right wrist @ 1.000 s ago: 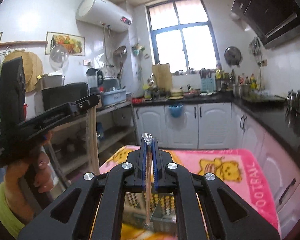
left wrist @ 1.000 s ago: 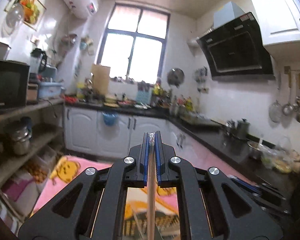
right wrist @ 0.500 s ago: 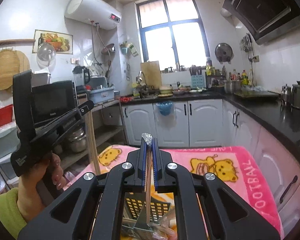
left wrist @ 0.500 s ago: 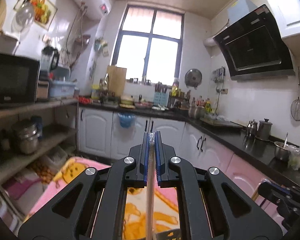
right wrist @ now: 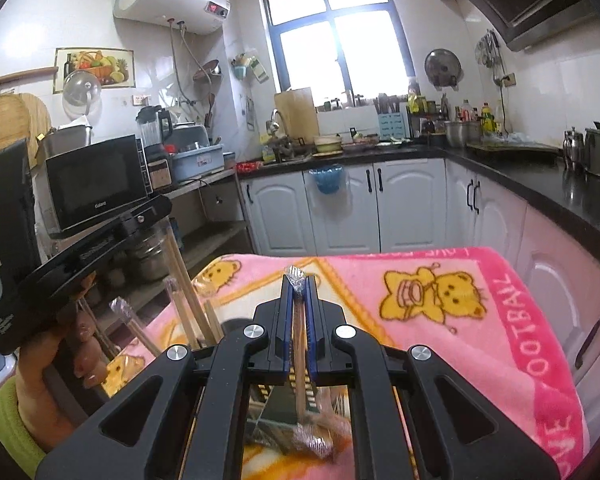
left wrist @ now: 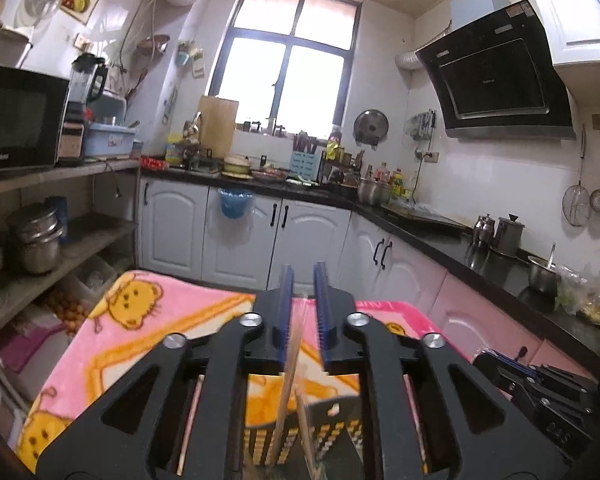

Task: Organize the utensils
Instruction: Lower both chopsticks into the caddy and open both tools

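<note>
The pink cartoon blanket [right wrist: 440,280] covers the desk under both my hand-held grippers. Below their tips stands the slotted black utensil holder [left wrist: 332,428]. My left hand-held gripper [left wrist: 303,312] has just been opening, narrowly parted, its chopstick [left wrist: 290,380] loose between the pads, leaning into the holder. My right hand-held gripper [right wrist: 299,320] pinches a wrapped chopstick [right wrist: 300,360].

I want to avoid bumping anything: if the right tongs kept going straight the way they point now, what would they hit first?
Probably the pink blanket just ahead of the right tongs, which point slightly down and are shut on a wrapped chopstick. Depth is unclear in this fisheye view.
</note>
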